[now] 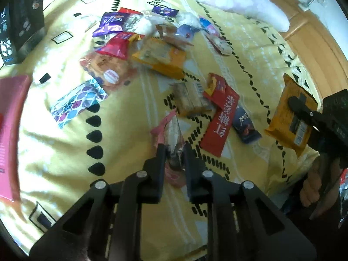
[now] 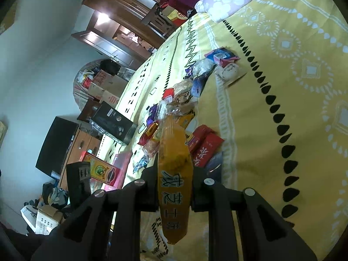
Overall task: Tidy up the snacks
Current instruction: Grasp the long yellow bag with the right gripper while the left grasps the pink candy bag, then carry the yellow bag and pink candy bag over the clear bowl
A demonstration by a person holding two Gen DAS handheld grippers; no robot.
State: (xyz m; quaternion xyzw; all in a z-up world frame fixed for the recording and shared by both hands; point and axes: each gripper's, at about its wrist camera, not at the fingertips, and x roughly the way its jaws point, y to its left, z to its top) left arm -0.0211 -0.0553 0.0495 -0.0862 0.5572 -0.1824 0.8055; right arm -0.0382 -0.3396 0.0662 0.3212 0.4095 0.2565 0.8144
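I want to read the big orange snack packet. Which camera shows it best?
The right wrist view: the orange packet fills the middle, edge-on in the right tool, characters readable. The left wrist view shows its flat face, clamped at the right edge.

Glossy plastic snack wrappers, cloth bedspread

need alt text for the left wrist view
The left gripper pinches a pink-edged snack packet on a yellow patterned bedspread strewn with snack packets. At right, the right gripper holds an orange packet.
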